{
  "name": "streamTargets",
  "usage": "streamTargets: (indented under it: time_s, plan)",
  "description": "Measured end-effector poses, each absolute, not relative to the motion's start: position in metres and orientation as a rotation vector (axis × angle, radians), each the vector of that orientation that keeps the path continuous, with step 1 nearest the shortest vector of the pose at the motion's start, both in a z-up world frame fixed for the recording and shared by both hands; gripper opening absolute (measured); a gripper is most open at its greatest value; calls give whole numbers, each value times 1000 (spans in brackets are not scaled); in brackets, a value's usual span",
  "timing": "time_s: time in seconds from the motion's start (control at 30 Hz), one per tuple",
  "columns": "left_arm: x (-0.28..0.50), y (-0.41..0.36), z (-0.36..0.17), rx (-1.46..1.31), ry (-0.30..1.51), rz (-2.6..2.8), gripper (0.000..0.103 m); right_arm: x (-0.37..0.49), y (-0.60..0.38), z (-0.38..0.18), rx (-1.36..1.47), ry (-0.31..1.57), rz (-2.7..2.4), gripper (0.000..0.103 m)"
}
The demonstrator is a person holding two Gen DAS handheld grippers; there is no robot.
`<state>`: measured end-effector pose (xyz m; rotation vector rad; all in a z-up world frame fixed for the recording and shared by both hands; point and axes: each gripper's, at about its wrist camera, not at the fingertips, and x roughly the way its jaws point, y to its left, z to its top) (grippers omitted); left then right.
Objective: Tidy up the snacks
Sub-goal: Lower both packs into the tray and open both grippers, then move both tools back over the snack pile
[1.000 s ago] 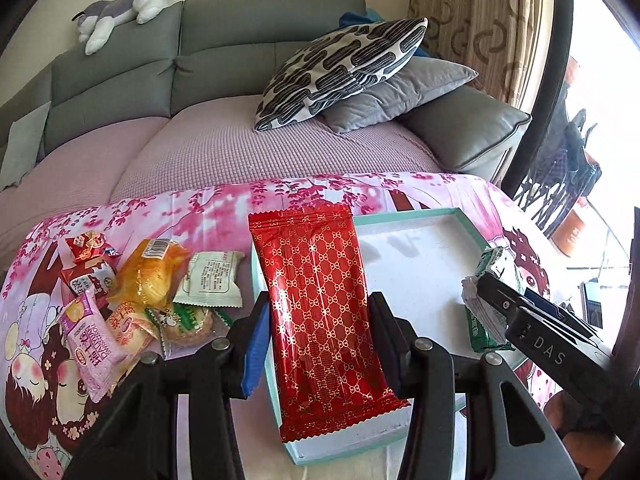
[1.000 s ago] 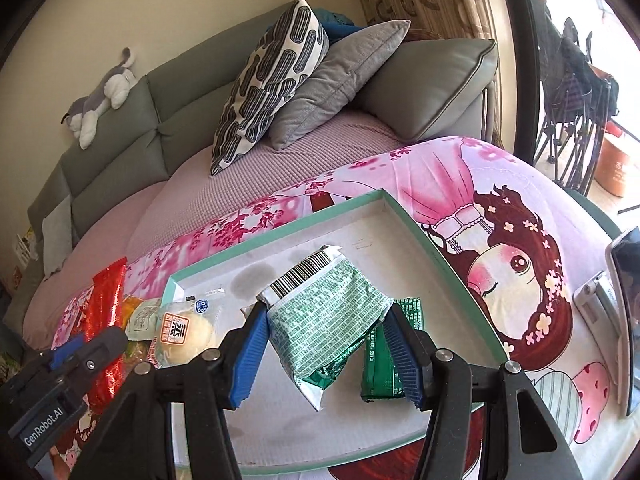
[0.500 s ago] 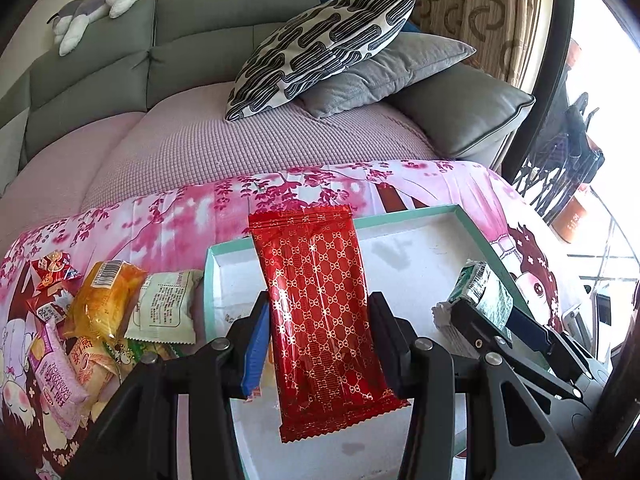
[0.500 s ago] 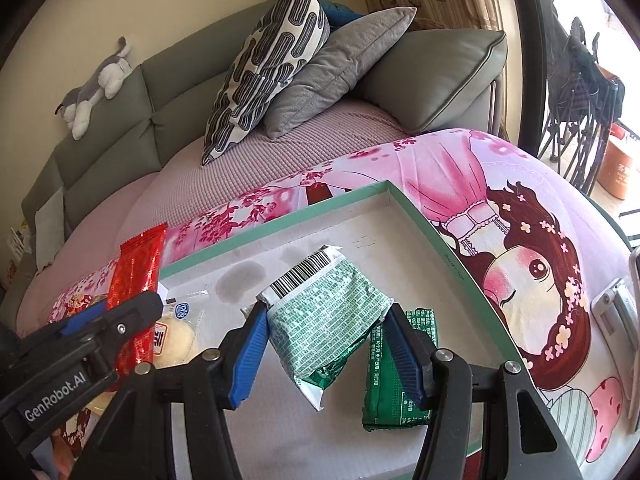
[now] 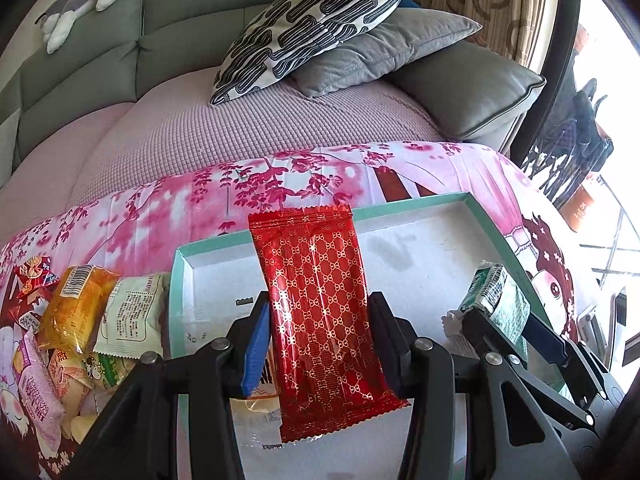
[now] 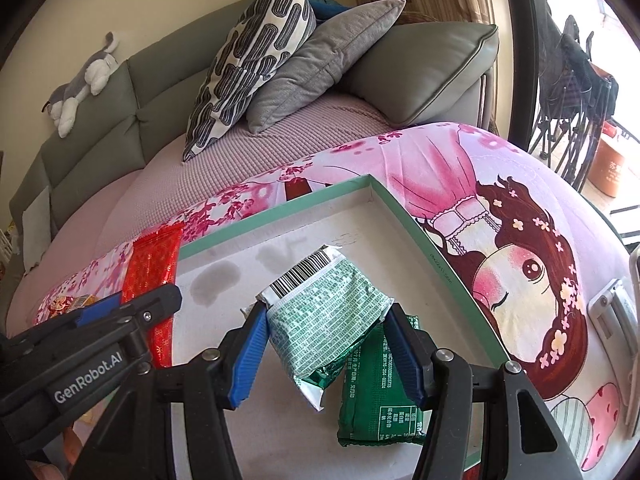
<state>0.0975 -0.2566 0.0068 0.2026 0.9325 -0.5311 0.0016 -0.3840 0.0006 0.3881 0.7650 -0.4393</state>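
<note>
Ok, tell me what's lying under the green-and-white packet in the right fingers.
Under the green-and-white packet lies a dark green packet flat on the white floor of the tray. Its upper end is covered by the held packet and the fingers, so nothing shows there.

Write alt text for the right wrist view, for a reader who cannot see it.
The right gripper holds a pale green snack packet over a shallow teal-rimmed tray, where a dark green packet already lies. At left, the left gripper holds a red packet. Behind are a pink printed cloth and a grey sofa with cushions.
</note>
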Motion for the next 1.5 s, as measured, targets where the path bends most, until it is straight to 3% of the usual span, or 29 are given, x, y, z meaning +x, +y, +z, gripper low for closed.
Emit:
streamTargets:
  time_s: [0.43, 0.63, 0.87, 1.2, 1.23, 1.27, 1.3, 1.5]
  plan:
    - [94, -252, 12, 205, 946, -511, 56, 6, -377, 4, 324, 805, -437, 65]
    - [87, -241, 24, 193, 927, -495, 58, 6, -367, 7, 272, 826, -433, 80]
    - [85, -214, 32, 158, 915, -449, 67, 1, -357, 11, 230, 849, -441, 86]
    - [83, -187, 22, 147, 933, -398, 69, -2, -357, 10, 239, 872, -447, 86]
    - [84, -185, 20, 142, 934, -394, 77, -2, -358, 9, 242, 876, -445, 87]
    - [85, -183, 19, 137, 932, -385, 92, -2, -358, 8, 246, 880, -440, 94]
    - [85, -180, 19, 135, 924, -373, 97, -2, -359, 7, 247, 881, -439, 100]
    - [90, -163, 19, 81, 903, -330, 100, -2, -360, 4, 255, 871, -441, 103]
